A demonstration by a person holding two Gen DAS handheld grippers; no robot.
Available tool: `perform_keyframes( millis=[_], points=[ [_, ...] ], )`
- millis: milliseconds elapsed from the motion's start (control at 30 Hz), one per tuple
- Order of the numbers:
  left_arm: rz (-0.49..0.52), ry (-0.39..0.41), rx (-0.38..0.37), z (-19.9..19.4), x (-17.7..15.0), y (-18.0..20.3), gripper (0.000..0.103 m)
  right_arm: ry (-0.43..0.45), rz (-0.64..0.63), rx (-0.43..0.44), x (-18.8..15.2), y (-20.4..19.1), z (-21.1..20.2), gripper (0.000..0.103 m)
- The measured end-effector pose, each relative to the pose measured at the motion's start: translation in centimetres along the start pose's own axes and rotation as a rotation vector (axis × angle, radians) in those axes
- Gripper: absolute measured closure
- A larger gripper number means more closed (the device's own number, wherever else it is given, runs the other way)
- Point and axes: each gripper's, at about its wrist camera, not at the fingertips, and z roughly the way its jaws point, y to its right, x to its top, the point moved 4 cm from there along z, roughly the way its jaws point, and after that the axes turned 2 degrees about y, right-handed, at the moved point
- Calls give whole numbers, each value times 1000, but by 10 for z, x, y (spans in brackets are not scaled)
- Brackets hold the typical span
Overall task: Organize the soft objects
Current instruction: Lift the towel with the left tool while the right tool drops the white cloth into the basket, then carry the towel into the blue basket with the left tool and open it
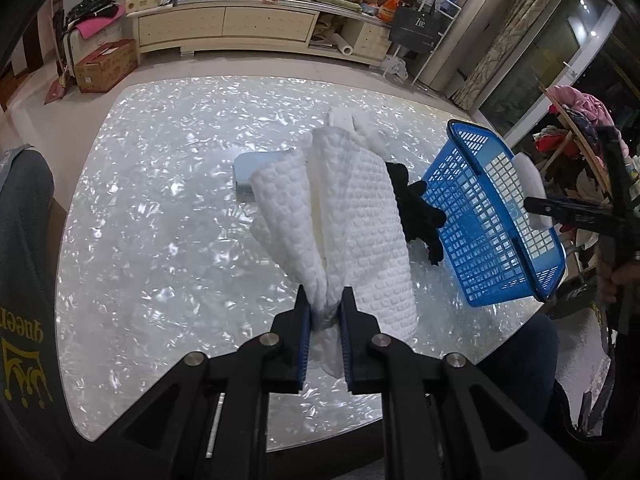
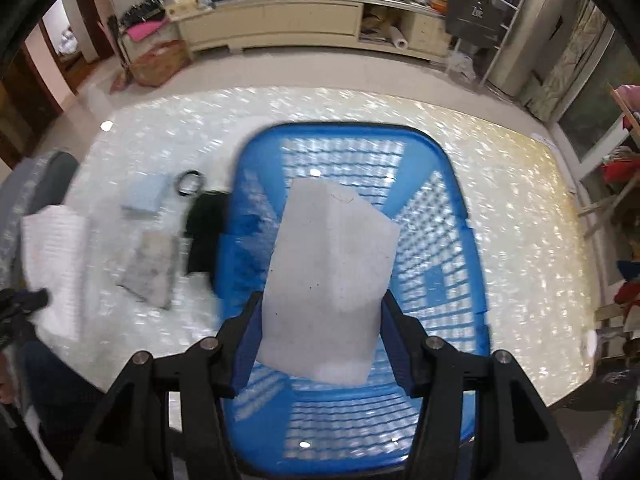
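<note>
Right now my left gripper pinches the white towel by one bunched corner above the table — it could slip — while my right gripper, jaws wide around the white pad, may drop it askew into the blue basket.

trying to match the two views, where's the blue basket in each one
Left wrist: blue basket at right, tilted, beside the white waffle towel held by the left gripper.
Right wrist: blue basket at centre, beneath the white foam sheet between the right gripper fingers.
Shared landmark: black glove left of the basket.
</note>
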Motion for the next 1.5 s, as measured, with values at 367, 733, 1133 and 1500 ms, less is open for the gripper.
perform_keyframes(
  millis=[367, 733, 1133, 1500],
  points=[
    [-8, -19, -11, 9, -3, 0, 91, -117, 48, -28, -12, 16, 59, 50],
    [-12, -17, -25, 10, -7, -5, 91, -143, 68, -51, -10, 4, 59, 49],
    [-42, -1, -34, 4, -11, -19, 91, -189, 37, -81, 3, -7, 69, 47],
    [-27, -9, -18, 4, -11, -9, 91, -227, 40, -97, -3, 3, 71, 17]
  ],
)
